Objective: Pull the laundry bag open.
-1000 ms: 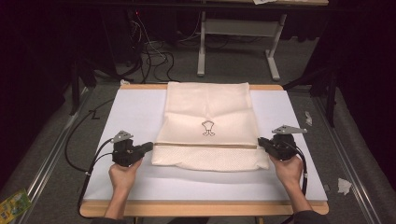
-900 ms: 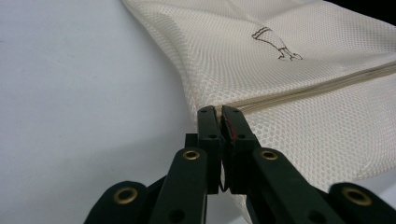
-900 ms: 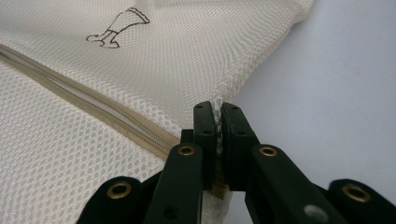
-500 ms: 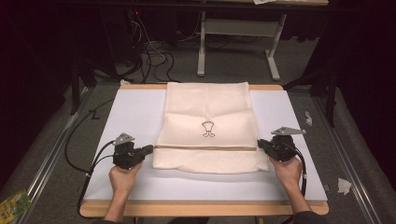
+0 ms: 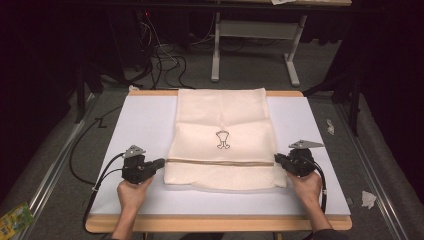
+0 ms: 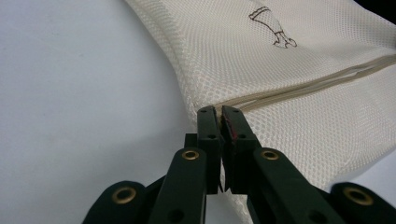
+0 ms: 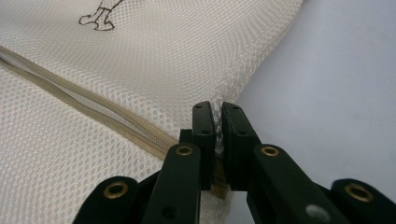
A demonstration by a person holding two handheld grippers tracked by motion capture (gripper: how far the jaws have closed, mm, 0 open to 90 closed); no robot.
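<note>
The left gripper (image 5: 159, 164) lies low over the white board (image 5: 140, 125), near its front left corner, with its jaws pointing across toward the cream mesh bag (image 5: 222, 120). In the left gripper view its jaws stand pressed almost together on the bag's left edge (image 6: 215, 112), right where the tan zipper seam (image 6: 308, 84) ends; a thin sliver of mesh shows between the pads. The left hand (image 5: 132, 192) grasps the gripper body from behind, forearm coming in from the front edge of the board, wrist roughly level.

The right gripper (image 5: 276, 160) mirrors it near the front right part of the board, jaws aimed inward at the bag's right edge. In the right gripper view the jaws are closed tight on the mesh (image 7: 217, 126) at the other end of the zipper seam (image 7: 93, 107). The right hand (image 5: 306, 185) wraps the body from behind and the forearm runs off the bottom of the high view.

The bag lies flat down the middle of the board, its far end reaching the back edge, its near end short of the front edge, a small dark printed figure (image 5: 223, 140) at its centre. The zipper line runs straight between the two grippers.

From above, the jaw tips are too small to read against the fabric. Both forearms are cut off at the bottom, and each gripper's cable (image 5: 100, 177) trails off toward the front edge.
</note>
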